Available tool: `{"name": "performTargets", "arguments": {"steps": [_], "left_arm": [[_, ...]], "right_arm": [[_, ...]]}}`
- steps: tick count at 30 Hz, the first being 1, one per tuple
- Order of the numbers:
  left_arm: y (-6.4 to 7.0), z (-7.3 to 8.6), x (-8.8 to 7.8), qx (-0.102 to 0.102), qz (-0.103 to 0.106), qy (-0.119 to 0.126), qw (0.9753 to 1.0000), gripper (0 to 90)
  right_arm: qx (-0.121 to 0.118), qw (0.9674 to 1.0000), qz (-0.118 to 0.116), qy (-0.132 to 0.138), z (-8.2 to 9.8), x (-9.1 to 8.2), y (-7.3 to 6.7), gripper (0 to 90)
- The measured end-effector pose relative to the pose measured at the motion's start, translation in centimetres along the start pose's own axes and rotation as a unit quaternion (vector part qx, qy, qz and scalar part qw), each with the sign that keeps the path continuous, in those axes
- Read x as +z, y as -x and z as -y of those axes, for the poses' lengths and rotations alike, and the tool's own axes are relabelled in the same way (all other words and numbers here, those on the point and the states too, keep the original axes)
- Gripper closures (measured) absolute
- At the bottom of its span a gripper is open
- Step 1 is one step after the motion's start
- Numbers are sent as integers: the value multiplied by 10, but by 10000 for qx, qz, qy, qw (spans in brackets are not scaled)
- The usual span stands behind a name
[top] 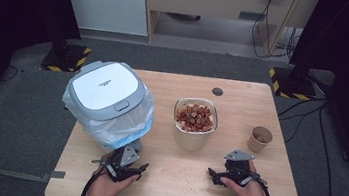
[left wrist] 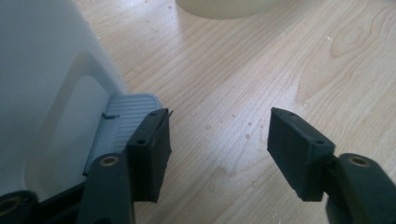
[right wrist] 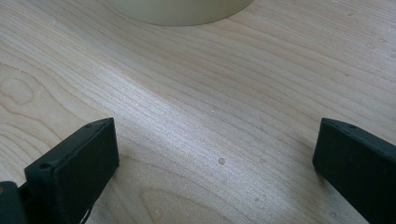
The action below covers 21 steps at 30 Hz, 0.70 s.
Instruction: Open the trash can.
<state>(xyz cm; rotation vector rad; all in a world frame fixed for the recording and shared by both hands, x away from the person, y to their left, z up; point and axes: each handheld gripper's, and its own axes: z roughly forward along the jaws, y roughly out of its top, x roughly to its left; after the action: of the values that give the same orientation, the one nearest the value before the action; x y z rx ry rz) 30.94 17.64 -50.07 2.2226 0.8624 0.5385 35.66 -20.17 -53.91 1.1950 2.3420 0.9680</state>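
A white pedal bin [top: 107, 97] with a closed lid and a plastic liner stands on the left of the wooden table [top: 176, 189]. At the centre sits a pale tub [top: 194, 123] full of brown and red food pieces. My left gripper [top: 124, 161] rests low in front of the bin. In the left gripper view, my left gripper [left wrist: 219, 116] is open with only bare wood between the jaws, and the bin's grey pedal [left wrist: 126, 119] lies just beside one jaw. My right gripper [top: 227, 167] lies in front of the tub. In its own view, my right gripper [right wrist: 215, 128] is open and holds nothing.
A small paper cup [top: 260, 139] with a few pieces inside stands to the right of the tub. A dark round cable port [top: 217, 91] sits near the table's far edge. The tub's base [right wrist: 180, 11] is close ahead of the right jaws.
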Motion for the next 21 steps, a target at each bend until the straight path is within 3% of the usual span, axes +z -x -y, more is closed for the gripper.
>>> {"name": "performTargets", "arguments": {"steps": [5,7,14,16,21], "left_arm": [[2,-2,0,76,-5,-39,10000,539],[0,-2,-1,92,-96,-18,9999,562],[-14,-3,-5,-208,-487,238,9983,739],[-21,-4,-6,12,-551,239,9982,770],[-25,-4,-3,21,-684,258,9973,818]], "right_arm": [[-3,10000,-25,-7,0,0,0,8],[-10,10000,-25,-2,0,-1,-1,8],[-25,10000,-29,-7,1,-1,-1,8],[-25,10000,-31,-7,1,-1,-1,8],[-17,10000,-32,-4,1,-1,-1,8]]}}
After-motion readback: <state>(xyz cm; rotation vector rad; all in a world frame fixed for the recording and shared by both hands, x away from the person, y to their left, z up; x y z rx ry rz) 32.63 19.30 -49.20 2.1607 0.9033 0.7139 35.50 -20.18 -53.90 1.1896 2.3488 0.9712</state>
